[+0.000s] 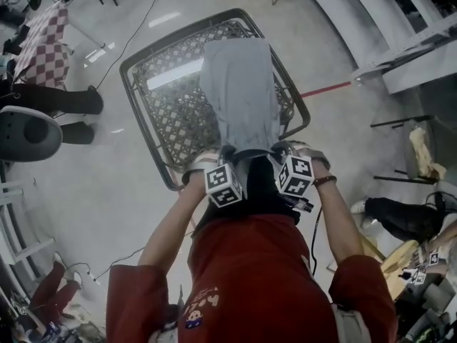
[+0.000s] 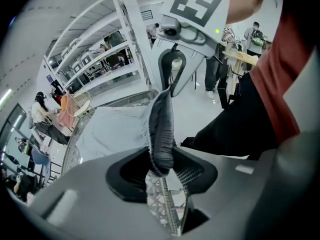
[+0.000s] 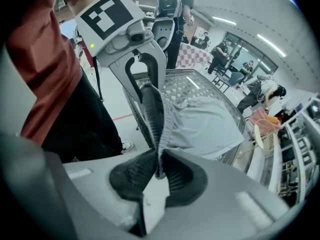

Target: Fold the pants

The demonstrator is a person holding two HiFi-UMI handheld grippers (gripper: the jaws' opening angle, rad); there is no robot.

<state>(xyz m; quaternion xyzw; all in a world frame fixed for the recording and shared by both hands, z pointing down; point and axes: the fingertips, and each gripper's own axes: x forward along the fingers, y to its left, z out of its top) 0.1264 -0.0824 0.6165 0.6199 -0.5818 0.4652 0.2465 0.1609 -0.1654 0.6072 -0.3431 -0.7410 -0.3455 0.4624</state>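
Note:
Light grey pants (image 1: 239, 91) hang from both grippers and drape away over a wire mesh table (image 1: 168, 98). Their dark waistband (image 2: 162, 129) is bunched between the pads of my left gripper (image 2: 161, 168), which is shut on it. My right gripper (image 3: 159, 170) is shut on the other end of the waistband (image 3: 153, 109). In the head view the left gripper (image 1: 227, 164) and right gripper (image 1: 282, 156) sit close together at the table's near edge, waistband stretched between them. The legs (image 3: 205, 121) lie spread on the mesh.
The table has a dark rim (image 1: 146, 138). A checkered table (image 1: 44, 41) and seated people are at the far left. White shelving (image 1: 407, 48) runs along the right. A cable (image 1: 136, 31) trails over the floor. A red line (image 1: 325, 88) marks the floor by the table.

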